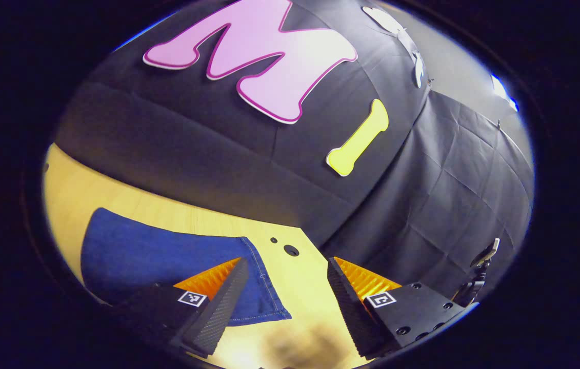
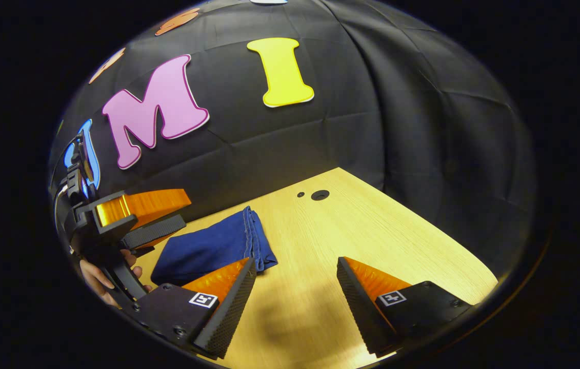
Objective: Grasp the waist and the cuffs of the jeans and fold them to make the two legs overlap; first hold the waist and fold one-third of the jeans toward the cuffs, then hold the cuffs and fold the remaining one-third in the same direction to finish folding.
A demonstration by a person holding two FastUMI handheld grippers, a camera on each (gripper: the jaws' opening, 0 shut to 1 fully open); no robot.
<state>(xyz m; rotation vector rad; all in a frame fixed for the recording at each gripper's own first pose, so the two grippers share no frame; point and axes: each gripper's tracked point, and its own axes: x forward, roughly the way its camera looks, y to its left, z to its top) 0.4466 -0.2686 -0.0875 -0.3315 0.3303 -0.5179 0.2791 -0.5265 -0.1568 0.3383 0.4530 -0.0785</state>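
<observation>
I hold both my left gripper point(image 1: 285, 297) and right gripper point(image 2: 295, 302) spread and empty above the table point(image 2: 397, 241) (jeans point(image 2: 207, 251) look folded already), clear of the cloth.

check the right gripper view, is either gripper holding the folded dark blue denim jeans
No, the folded dark blue denim jeans lie free on the wooden table, both grippers open.

Left gripper point(image 1: 285, 266) wide open, jaws well apart, nothing between them, held above the bench point(image 1: 300, 287). Right gripper point(image 2: 296, 265) likewise spread wide and empty, raised over the bench. Seen from the right gripper view, left gripper off to the left edge, tilted sideways, fingers parted, a hand point(image 2: 96, 277) wrapped around its handle below.
</observation>
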